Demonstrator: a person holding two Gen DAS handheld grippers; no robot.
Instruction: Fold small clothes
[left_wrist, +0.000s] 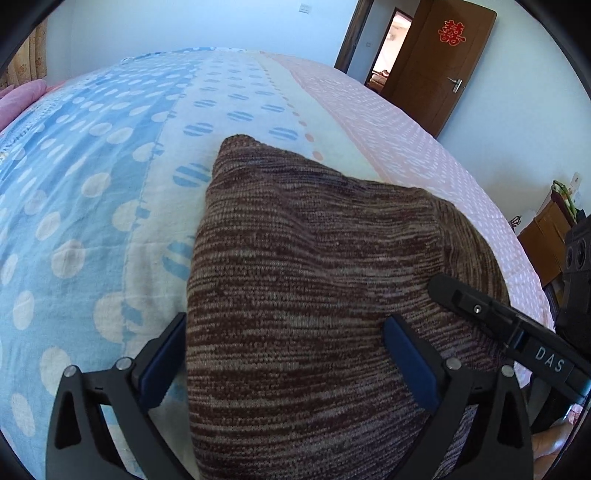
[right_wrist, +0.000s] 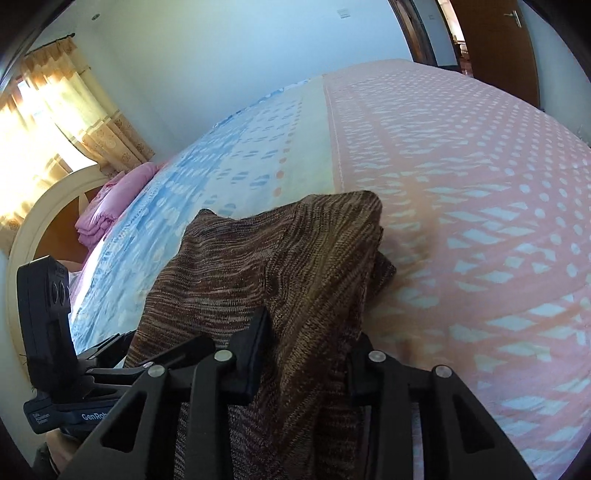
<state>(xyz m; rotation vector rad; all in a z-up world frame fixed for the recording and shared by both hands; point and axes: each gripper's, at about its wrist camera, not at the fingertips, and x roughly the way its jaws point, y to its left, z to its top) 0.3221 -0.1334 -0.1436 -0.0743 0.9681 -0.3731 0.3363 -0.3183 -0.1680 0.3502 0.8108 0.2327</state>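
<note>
Left to right in the left wrist view: blue dotted bedsheet (left_wrist: 74, 192) on the left, brown knit garment (left_wrist: 314, 277) in the middle, pink patterned band of the same sheet on the right, brown door (left_wrist: 443, 62) at the far right of the room.

Garment lies on the bed, close in front of both grippers, near the blue/pink seam. It looks already doubled over. Its long axis runs away from the cameras toward the far end of the bed, far corner pointing up-left in the left view. Both hands sit at its near end; neither is clearly the nearer.

Left gripper (left_wrist: 288, 354): jaws spread wide and released. The knit fills the gap between them; the left pad sits at the fabric's left edge, the right pad rests on top of the cloth. No pinch visible, so it counts as touching, not grasping.

Right gripper (right_wrist: 306, 354), seen from its own camera: jaws much narrower, a raised ridge of the knit bunched up between the two pads. Fabric is puckered and lifted off the sheet there, so I read it as clenched on the garment's near-right fold. In the left view one finger of it crosses in from the right over the cloth.

Judgement: next fold depends on carrying the near end along that long axis; the right hand has the hold, the left must close first.
</note>
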